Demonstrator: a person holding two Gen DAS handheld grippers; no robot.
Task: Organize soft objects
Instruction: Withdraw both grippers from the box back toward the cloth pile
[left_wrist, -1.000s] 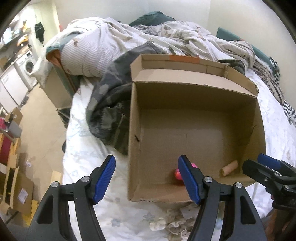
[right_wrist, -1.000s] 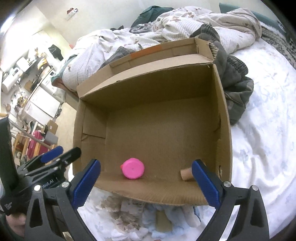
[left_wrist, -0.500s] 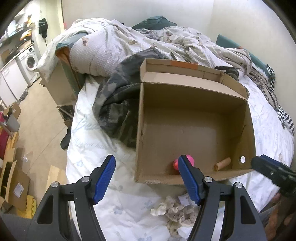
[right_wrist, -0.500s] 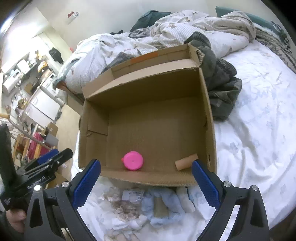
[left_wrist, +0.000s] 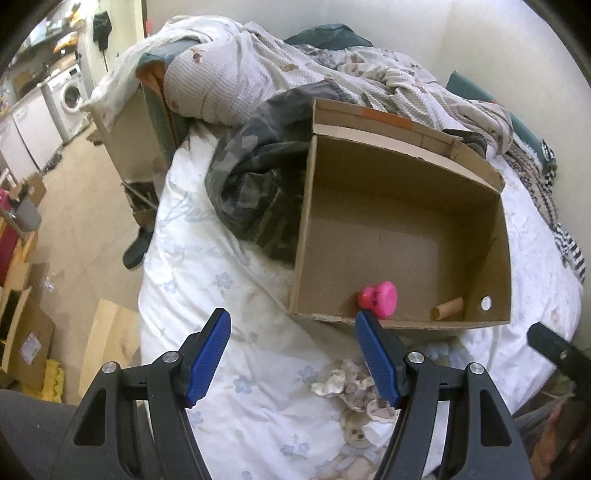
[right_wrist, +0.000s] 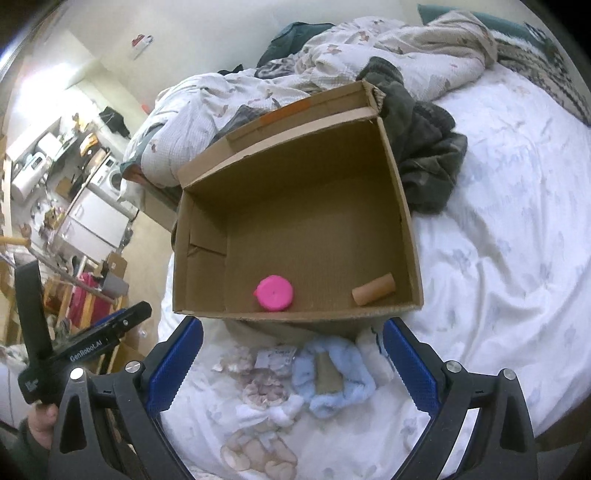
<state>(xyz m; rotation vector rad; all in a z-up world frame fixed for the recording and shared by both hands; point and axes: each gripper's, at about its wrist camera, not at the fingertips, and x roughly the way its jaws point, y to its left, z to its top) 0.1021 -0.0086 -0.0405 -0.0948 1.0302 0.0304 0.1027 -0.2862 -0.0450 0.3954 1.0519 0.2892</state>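
Note:
An open cardboard box (right_wrist: 402, 206) stands on the bed; it also shows in the left wrist view (left_wrist: 306, 206). Inside lie a pink round toy (right_wrist: 275, 293) and a small cardboard tube (right_wrist: 373, 290). In front of the box lie soft items: a light blue fluffy piece (right_wrist: 332, 380), a beige crumpled plush (right_wrist: 264, 384) and a pale plush (right_wrist: 255, 458). My right gripper (right_wrist: 291, 365) is open above these items. My left gripper (left_wrist: 293, 365) is open and empty over the sheet, left of the beige plush (left_wrist: 351, 384).
A camouflage garment (left_wrist: 255, 181) lies against the box's left side. A rumpled duvet (left_wrist: 258, 74) is piled behind the box. The bed's left edge drops to a floor with cardboard boxes (left_wrist: 22, 332). White flowered sheet (right_wrist: 498, 240) spreads right of the box.
Both grippers have pulled back and up from the box. The soft items in front of it have come into view. Both grippers stay open.

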